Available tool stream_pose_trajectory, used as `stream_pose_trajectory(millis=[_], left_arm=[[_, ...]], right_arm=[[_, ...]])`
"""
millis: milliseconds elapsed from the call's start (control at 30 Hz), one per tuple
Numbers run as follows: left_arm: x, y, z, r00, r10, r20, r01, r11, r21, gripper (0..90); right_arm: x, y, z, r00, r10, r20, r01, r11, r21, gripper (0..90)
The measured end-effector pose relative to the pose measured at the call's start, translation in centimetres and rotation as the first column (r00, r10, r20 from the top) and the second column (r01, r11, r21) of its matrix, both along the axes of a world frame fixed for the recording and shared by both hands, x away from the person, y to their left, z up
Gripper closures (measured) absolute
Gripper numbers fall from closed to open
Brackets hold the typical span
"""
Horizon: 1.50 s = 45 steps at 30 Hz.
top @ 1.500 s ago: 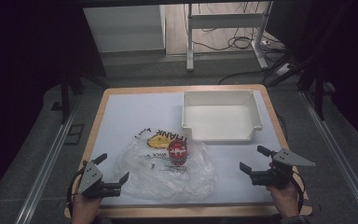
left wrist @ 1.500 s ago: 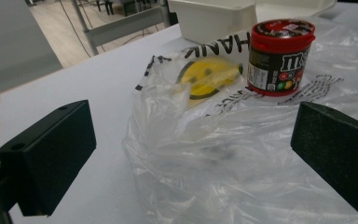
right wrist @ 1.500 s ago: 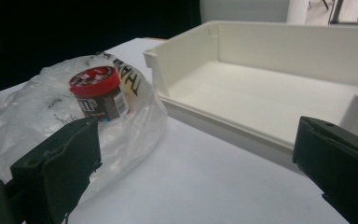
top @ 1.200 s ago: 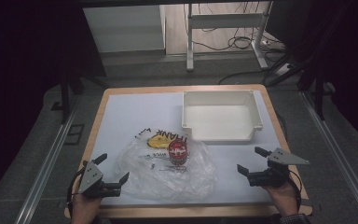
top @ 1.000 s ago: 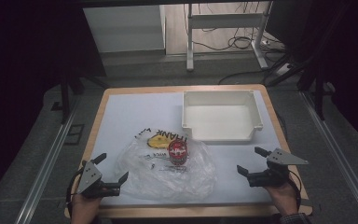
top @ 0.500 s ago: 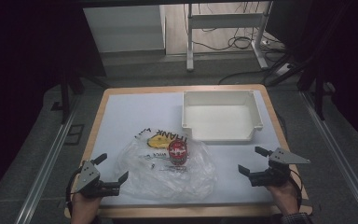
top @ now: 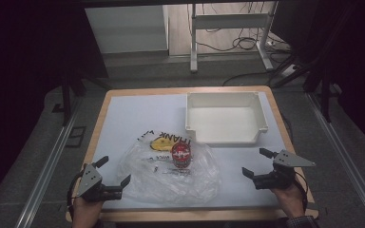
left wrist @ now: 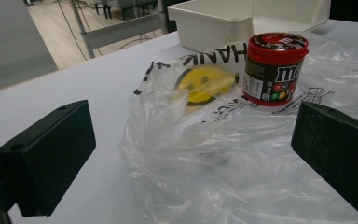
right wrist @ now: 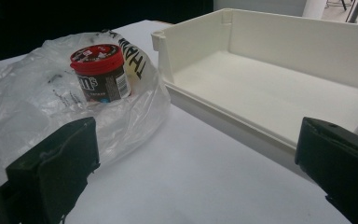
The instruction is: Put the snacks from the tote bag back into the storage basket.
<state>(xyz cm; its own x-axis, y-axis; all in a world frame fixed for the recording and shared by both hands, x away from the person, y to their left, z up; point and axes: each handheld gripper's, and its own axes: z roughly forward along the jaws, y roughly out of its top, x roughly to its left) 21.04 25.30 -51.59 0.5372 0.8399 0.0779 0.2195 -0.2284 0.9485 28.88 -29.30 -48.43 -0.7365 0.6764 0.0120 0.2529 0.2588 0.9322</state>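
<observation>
Start pose, nothing gripped. Left gripper [top: 114, 174] & right gripper [top: 257, 163] w/ jaws spread, low at near tabletop [top: 138, 114] edge. Candy jar [top: 181, 156] upright on plastic bag [top: 171, 183], tray [top: 226, 118] just beyond. Prob next: reach for jar/bag, approach needed first.

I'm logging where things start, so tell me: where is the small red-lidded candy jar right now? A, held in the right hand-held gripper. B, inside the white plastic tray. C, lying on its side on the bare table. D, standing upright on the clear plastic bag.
D: the small red-lidded candy jar stands upright on the crumpled clear plastic bag, beside the empty white plastic tray.
</observation>
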Motion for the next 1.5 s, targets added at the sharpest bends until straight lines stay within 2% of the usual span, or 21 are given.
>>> stream_pose_trajectory(millis=[367,1033,1500], left_arm=[[0.0,-0.1,-0.1,1.0000,0.005,-0.001,-0.005,0.9998,0.022,0.0],[0.0,-0.3,-0.1,1.0000,0.004,-0.003,-0.004,0.9993,0.037,0.0],[0.0,-0.2,-0.1,1.0000,0.008,-0.003,-0.008,0.9993,0.036,0.0]], right_arm=[[0.1,0.9,0.1,0.9996,0.027,0.007,-0.026,0.999,-0.032,0.0],[0.3,2.2,0.0,0.9977,0.068,0.001,-0.068,0.995,-0.078,0.1],[0.7,3.1,0.0,0.9955,0.094,-0.014,-0.095,0.992,-0.085,0.2]])
